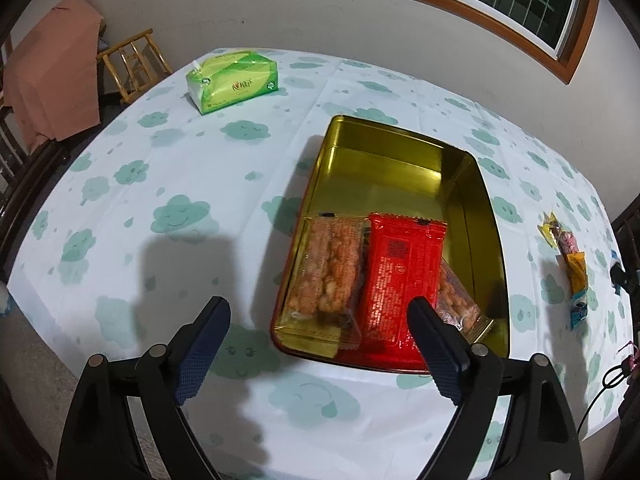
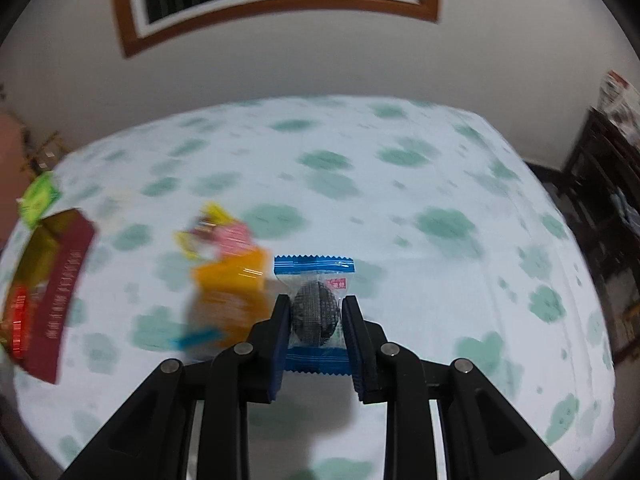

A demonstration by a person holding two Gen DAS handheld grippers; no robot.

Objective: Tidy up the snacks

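Three snack packets lie side by side in the near end of the gold tin [image 1: 472, 184]: a clear packet of orange bars [image 1: 326, 268] on the left, a red packet [image 1: 396, 280] in the middle overlapping it, and a clear packet of nuts [image 1: 460, 304] partly under the red one's right edge. The far half of the tin shows bare gold floor. The tin sits on a table [image 1: 168, 184] covered in a white cloth with green clouds.

The left tongs [image 1: 322, 310] stand wide with nothing between them, above the near end of the tin; the right finger overlaps the red packet in this view, and whether it touches I cannot tell.

The right tongs [image 2: 316, 312] are closed on a small blue-edged clear packet [image 2: 314, 266] holding a dark round sweet, pinched at its middle. Just left of it, blurred, lie an orange packet [image 2: 230, 288] and a yellow and pink packet [image 2: 218, 232] on the cloth, well apart from the tin at the left edge of that view.

A green tissue pack [image 1: 232, 80] rests at the far left of the table, near a wooden chair [image 1: 132, 64].
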